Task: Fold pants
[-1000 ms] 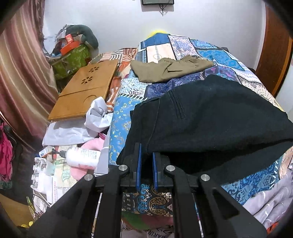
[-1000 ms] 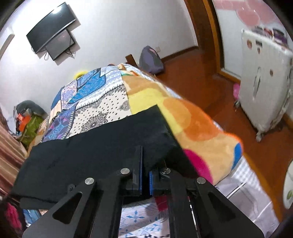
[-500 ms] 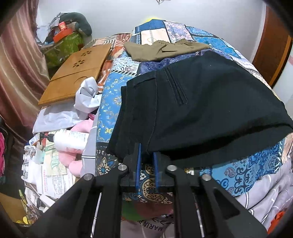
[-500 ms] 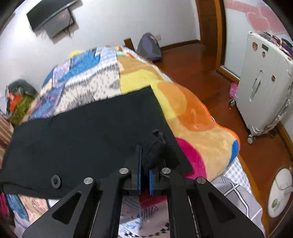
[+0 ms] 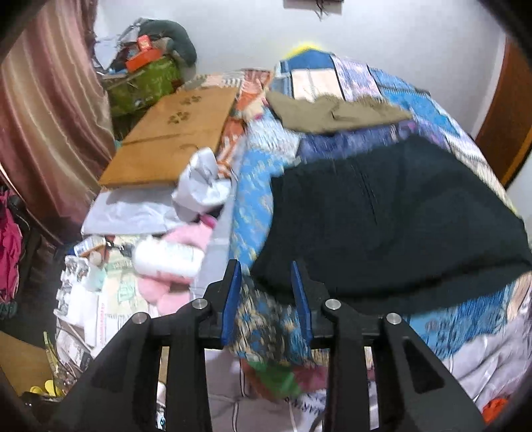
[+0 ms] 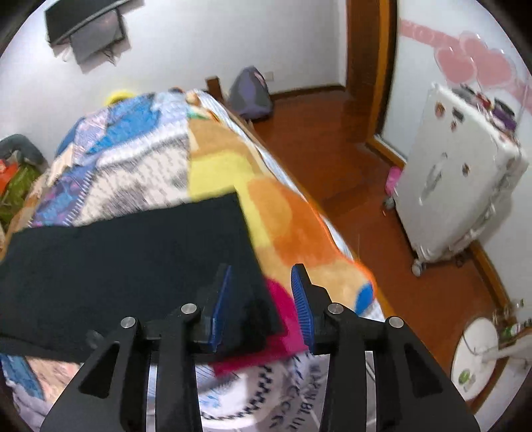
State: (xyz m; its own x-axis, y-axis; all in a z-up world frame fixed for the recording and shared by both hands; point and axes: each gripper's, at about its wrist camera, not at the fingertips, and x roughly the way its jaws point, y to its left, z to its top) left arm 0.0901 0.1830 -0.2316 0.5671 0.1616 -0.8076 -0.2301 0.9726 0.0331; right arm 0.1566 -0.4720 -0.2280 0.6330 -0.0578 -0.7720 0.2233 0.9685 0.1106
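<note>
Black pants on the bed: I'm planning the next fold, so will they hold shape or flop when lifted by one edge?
The black pants probably flop: they drape over the curve of the bed. Likely light, lying thin and flat. The cloth looks matte, so the fingers should hold it without much slipping.

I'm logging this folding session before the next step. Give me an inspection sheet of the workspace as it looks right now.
Surface: bed with patchwork quilt, orange and yellow blanket at the right end.
Job's things: black pants lying flat across the bed, released.
Clutter: olive garment farther up the bed; wooden board, white bottle and crumpled paper beside the bed.
Grippers: left claw open at the pants' near edge; right claw open over the pants' corner.
Cables: wires dangling under the wall TV.
Surroundings: white suitcase, backpack, wooden floor.
</note>
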